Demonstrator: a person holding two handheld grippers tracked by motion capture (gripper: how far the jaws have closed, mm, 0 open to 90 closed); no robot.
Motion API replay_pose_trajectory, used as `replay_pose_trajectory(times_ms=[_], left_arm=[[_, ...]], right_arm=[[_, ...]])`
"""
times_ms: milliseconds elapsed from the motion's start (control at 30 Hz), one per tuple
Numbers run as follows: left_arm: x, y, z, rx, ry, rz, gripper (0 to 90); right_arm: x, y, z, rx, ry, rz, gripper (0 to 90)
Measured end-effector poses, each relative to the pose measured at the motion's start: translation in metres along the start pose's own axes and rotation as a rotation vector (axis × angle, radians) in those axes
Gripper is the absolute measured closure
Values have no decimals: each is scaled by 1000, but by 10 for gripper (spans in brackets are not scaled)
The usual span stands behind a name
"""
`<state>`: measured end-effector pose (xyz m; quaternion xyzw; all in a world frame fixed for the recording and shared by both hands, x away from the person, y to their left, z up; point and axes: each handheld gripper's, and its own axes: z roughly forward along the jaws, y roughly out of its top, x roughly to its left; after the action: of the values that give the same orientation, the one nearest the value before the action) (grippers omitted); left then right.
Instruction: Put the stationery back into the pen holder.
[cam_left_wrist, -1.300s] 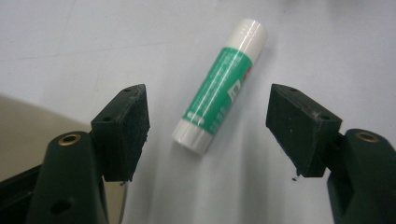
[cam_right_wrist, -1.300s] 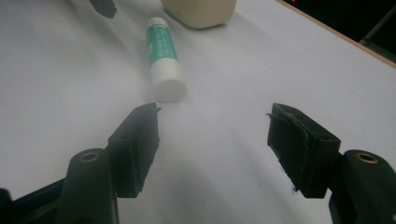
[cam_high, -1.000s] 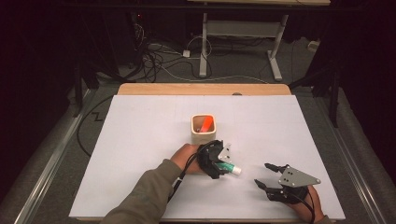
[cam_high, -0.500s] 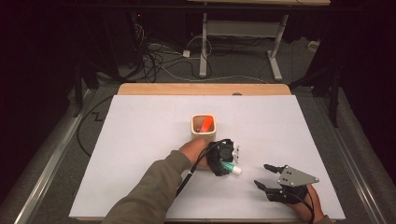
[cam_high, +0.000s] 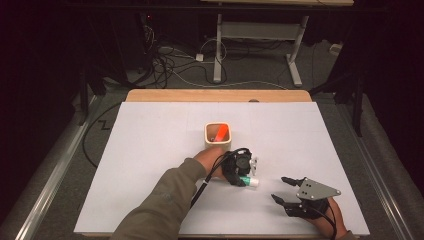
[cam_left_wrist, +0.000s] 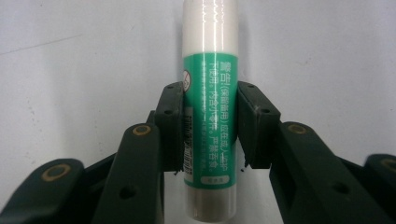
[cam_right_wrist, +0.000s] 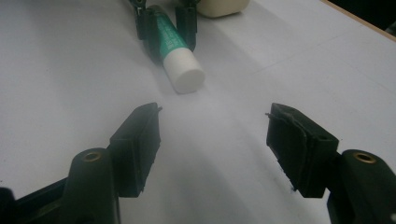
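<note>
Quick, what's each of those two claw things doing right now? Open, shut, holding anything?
Left gripper: jaws have just been closing and now pinch the green glue stick lying on the white table.
Right gripper: jaws open, nothing between them.

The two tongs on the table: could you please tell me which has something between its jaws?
The left tongs, beside the cup: their jaws have just closed on the green glue stick lying on the table. The right tongs stand open over bare table.

We wear an olive-green sleeve (cam_high: 160, 205) on the left arm, and each hand carries a black two-jaw gripper with brass-ringed pivot holes, a trailing black cable (cam_high: 205, 182) and, on the right gripper (cam_high: 286, 189), a grey three-cornered plate (cam_high: 315, 190).
</note>
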<state>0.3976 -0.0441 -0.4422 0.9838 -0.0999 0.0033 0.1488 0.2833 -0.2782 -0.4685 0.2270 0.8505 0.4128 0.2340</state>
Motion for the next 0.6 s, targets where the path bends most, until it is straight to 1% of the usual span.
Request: replay_pose_trajectory(times_ms=[67,100,133,167,200,233,267,300,333,367,433,467,500,533,567,600], left_arm=[[-2,-1,-1,-5,23,7,638],[-4,-2,-1,-11,39,2,638],[-6,-4,-2,-16,34,-9,638],[-7,-6,-4,-30,59,-12,639],[-8,-8,-6,-42,69,-24,639],[-9,-11,-8,-54,69,-28,639],[-10,-14,-9,-67,93,-32,639],[-11,-16,-11,-79,107,-48,639],[-12,-19,-13,-90,103,-52,639],[-14,-21,-15,-106,128,-58,639],[-17,-27,-19,-148,137,-83,640],[-19,-30,-21,-175,158,-101,640],[-20,-33,-23,-199,169,-118,640],[-21,-36,-26,-214,169,-124,640],[-23,-39,-27,-229,189,-137,640],[-24,-42,-28,-246,189,-155,640]], right_arm=[[0,0,-1,-4,-1,2,356],[0,0,-1,-6,-2,2,356],[-1,0,-1,-7,-4,5,356],[-1,0,-1,-9,-5,5,356],[-1,0,-1,-10,-7,5,356],[-1,0,-2,-12,-8,4,356],[-1,0,-2,-14,-8,5,356],[-1,0,-2,-17,-7,7,356],[-1,0,-2,-17,-7,6,357],[-1,0,-2,-16,-8,5,356],[0,1,-2,-14,-7,4,357],[0,1,-2,-15,-7,3,360],[0,1,-2,-17,-7,4,360],[0,1,-2,-20,-6,4,360],[0,1,-2,-22,-6,5,360],[0,1,-2,-23,-7,5,360]])
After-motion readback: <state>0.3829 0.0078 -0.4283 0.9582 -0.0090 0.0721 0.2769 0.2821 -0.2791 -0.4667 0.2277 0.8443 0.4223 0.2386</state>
